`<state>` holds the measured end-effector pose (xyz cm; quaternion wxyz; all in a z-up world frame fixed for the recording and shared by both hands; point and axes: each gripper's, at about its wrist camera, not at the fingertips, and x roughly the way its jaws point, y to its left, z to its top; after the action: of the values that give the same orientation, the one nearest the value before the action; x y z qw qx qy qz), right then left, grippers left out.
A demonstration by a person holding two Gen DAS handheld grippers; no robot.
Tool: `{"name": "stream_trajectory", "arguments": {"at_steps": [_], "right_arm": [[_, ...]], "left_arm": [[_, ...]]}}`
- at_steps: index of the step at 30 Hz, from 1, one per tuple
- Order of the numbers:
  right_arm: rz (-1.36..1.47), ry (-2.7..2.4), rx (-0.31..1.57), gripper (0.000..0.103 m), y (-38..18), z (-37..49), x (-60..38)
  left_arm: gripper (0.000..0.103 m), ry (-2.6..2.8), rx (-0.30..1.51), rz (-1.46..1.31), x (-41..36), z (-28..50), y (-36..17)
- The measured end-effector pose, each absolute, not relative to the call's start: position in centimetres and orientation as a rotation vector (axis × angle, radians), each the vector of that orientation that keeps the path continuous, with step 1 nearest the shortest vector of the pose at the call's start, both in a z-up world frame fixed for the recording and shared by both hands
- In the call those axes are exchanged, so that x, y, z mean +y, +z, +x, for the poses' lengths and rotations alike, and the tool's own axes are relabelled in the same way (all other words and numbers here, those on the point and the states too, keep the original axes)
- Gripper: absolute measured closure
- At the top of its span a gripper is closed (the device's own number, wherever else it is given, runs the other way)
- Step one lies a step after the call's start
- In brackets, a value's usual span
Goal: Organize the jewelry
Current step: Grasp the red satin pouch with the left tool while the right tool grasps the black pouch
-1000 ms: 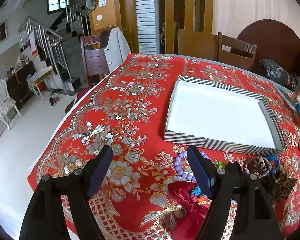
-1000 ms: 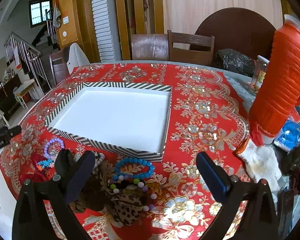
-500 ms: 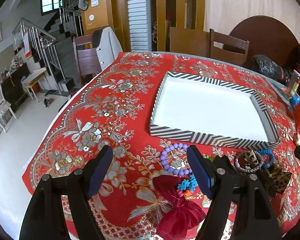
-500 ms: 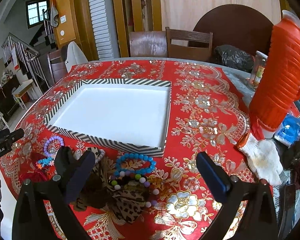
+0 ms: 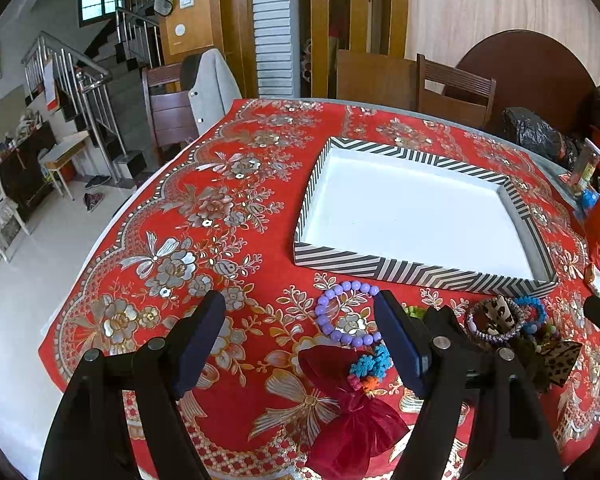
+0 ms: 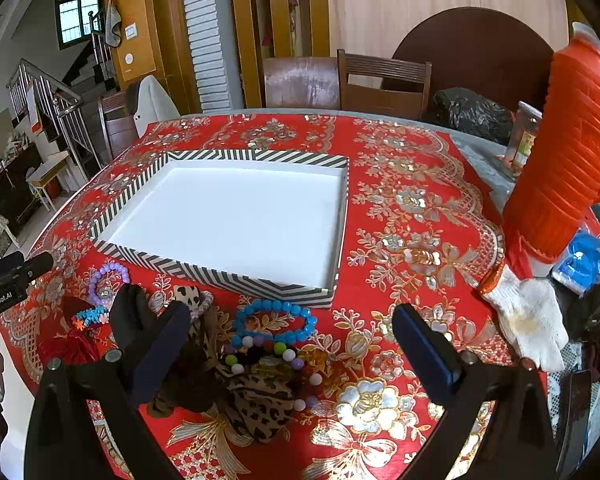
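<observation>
Both hand-held grippers, L [image 5: 300,338] & R [image 6: 290,350], spread wide w/ nothing pinched, hovering over jewelry pile on desk: purple bead bracelet [image 5: 342,312], blue bead bracelet [image 6: 276,322], just in front of striped tray [image 6: 220,270].

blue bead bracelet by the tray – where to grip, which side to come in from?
Blue bead bracelet lies flat as an open loop, just clear of the striped tray. Probably best for the right gripper to come from above, one finger inside the loop, pinching the tray-side arc; multicolor beads crowd its near edge.
</observation>
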<state>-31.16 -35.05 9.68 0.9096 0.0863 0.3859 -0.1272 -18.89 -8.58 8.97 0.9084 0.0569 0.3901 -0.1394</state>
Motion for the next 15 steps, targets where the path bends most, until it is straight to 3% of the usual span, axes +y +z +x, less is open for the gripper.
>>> {"name": "stream_trajectory", "arguments": {"at_steps": [15], "right_arm": [[0.178, -0.170, 0.807, 0.001, 9.3, -30.9, -34.1]], "left_arm": [[0.034, -0.375, 0.953, 0.015, -6.0, -17.9, 7.7]]}}
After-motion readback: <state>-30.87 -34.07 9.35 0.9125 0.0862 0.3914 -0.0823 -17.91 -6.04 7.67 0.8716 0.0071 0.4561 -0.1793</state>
